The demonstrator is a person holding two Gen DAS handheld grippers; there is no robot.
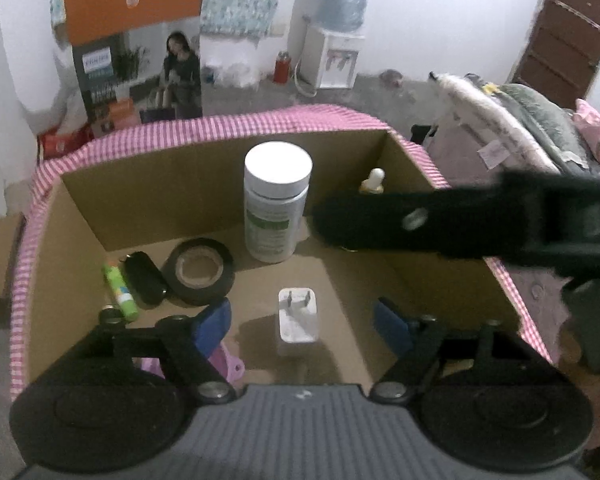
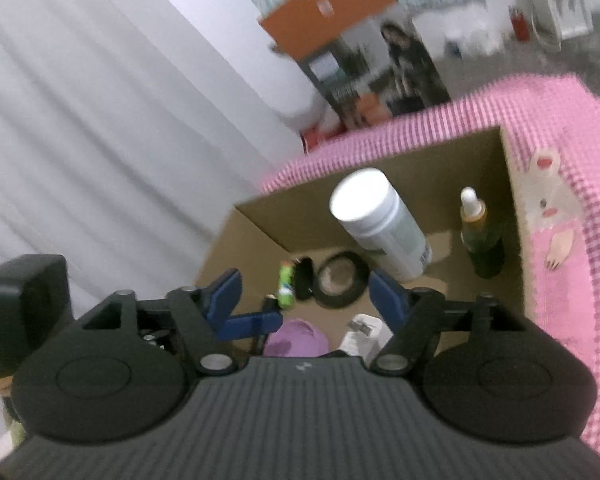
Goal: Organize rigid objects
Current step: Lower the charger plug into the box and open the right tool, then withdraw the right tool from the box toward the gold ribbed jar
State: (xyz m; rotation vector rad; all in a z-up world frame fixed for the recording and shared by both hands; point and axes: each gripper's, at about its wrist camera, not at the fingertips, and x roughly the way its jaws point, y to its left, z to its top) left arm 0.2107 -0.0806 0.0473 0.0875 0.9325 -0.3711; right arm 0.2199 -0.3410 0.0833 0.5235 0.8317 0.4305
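A cardboard box (image 1: 148, 188) with a pink checked cloth over its rim holds the objects. A white charger plug (image 1: 298, 320) lies flat on the box floor, below my left gripper (image 1: 302, 322), which is open with its blue pads well clear of the plug. A white-capped pill bottle (image 1: 278, 200) stands upright at the back. A black tape roll (image 1: 200, 272), a small black case (image 1: 144, 278) and a green tube (image 1: 120, 292) lie at the left. My right gripper (image 2: 306, 292) hangs open and empty over the box (image 2: 420, 152), above the tape roll (image 2: 342, 280) and the plug (image 2: 364, 334).
A dropper bottle (image 2: 480, 240) stands in the box's right corner. A purple item (image 2: 296, 340) lies at the near wall. The right tool's black body (image 1: 480, 220) crosses above the box's right side. A bed with blankets (image 1: 540, 128) is at the right, and a printed carton (image 1: 140, 60) stands behind.
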